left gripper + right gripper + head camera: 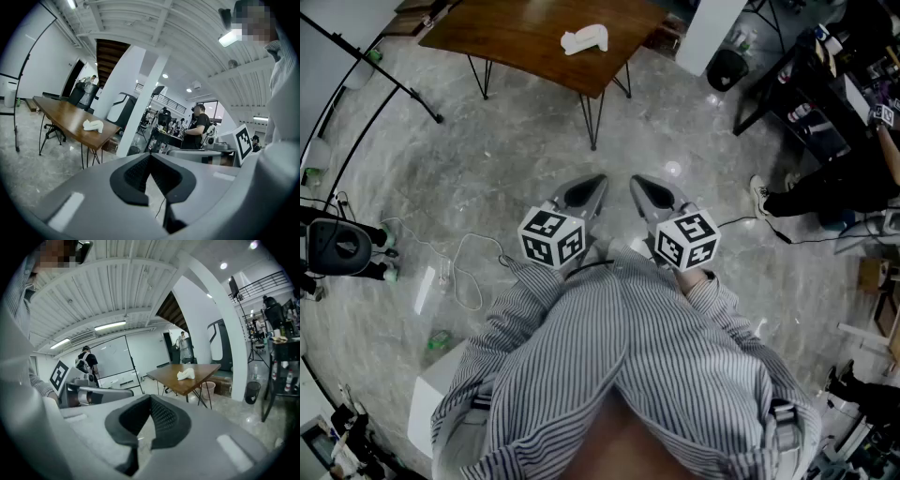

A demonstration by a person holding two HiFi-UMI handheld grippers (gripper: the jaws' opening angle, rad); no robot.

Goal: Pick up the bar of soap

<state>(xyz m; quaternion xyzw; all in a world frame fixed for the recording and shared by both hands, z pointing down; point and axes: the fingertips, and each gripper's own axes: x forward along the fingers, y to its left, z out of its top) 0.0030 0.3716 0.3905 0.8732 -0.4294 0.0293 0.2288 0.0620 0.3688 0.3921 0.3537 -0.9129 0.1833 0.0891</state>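
My left gripper and right gripper are both closed with nothing between the jaws. I hold them side by side, close to my body, above the floor. The white bar of soap lies on the wooden bench, well ahead of both.

No legible text, labels, numbers (gripper cubes bear only black-and-white square patterns).

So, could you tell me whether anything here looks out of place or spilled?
Nothing is spilled or broken. The white object lies alone on the wooden table. Only a white cable lies looped loose on the floor, left in the head view.
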